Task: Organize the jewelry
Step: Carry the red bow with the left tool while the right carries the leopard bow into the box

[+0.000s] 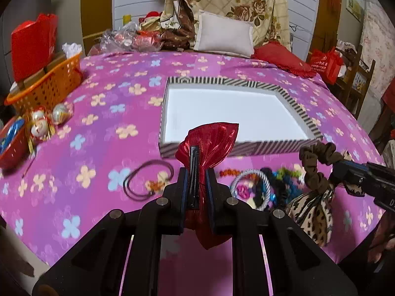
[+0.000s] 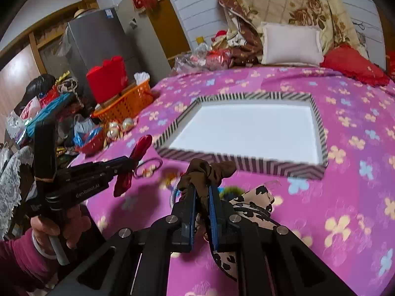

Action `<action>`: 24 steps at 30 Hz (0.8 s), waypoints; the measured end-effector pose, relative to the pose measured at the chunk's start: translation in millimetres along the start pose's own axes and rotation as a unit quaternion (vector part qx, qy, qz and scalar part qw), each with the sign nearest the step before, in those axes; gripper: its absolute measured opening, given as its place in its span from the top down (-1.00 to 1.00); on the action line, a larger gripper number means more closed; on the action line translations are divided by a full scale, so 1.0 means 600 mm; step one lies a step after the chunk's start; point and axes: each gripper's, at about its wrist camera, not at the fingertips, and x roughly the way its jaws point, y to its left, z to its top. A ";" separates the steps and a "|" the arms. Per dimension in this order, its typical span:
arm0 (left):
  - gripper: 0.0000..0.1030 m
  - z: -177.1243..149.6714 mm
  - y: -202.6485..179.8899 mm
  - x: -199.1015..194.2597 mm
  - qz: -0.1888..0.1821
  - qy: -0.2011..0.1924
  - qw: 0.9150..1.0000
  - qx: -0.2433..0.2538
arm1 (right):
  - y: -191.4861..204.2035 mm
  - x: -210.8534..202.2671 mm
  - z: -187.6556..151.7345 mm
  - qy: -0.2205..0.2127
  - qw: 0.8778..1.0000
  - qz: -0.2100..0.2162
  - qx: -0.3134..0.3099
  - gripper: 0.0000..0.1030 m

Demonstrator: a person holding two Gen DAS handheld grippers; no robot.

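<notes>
Both grippers loaded, both held above the bed (image 1: 98,113).

Left gripper (image 1: 198,170): jaws pinching the red metallic bow clip (image 1: 209,138) at its middle, black clip bar sitting between the pads. One lobe sticks out ahead of the jaws, the other hangs down behind them. In the right wrist view we see the same bow (image 2: 138,153) at the tip of the left gripper (image 2: 130,162), clear of the bedspread, with the person's hand (image 2: 61,224) on the handle.

Right gripper (image 2: 202,192): jaws pressed together on the brown scrunchie (image 2: 209,170). The leopard-print bow (image 2: 251,204) hangs with it beside and under the jaws; we can't tell whether the pads hold it too or it is just attached to the scrunchie. From the left wrist view the scrunchie (image 1: 318,157) loops up off the right gripper (image 1: 338,172) and the leopard bow (image 1: 311,212) dangles below.

Striped box (image 1: 237,148) with white inside lies open on the bed, just beyond both grippers, nothing in it that we can see.

Rest of the jewelry is on the bedspread in front of the box: dark cord necklace (image 1: 145,180) on the left, white-and-pink bangle (image 1: 246,185) and a blurred pile of blue-green hair ties (image 1: 279,182) to the right. Orange basket (image 1: 47,86) at the far left edge.
</notes>
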 end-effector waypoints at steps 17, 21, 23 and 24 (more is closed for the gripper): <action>0.75 0.118 -0.003 0.058 0.036 -0.017 0.999 0.004 | -0.080 0.025 0.120 -0.040 0.998 -0.053 0.016 0.82; 0.74 0.141 -0.005 0.086 0.046 -0.014 0.999 0.009 | -0.101 0.046 0.141 -0.042 0.997 -0.065 0.021 0.82; 0.75 0.149 -0.007 0.103 0.050 -0.009 0.999 0.012 | -0.113 0.059 0.148 -0.039 0.997 -0.068 0.026 0.82; 0.75 0.151 -0.007 0.111 0.052 -0.006 0.999 0.013 | -0.121 0.068 0.152 -0.036 0.996 -0.070 0.029 0.82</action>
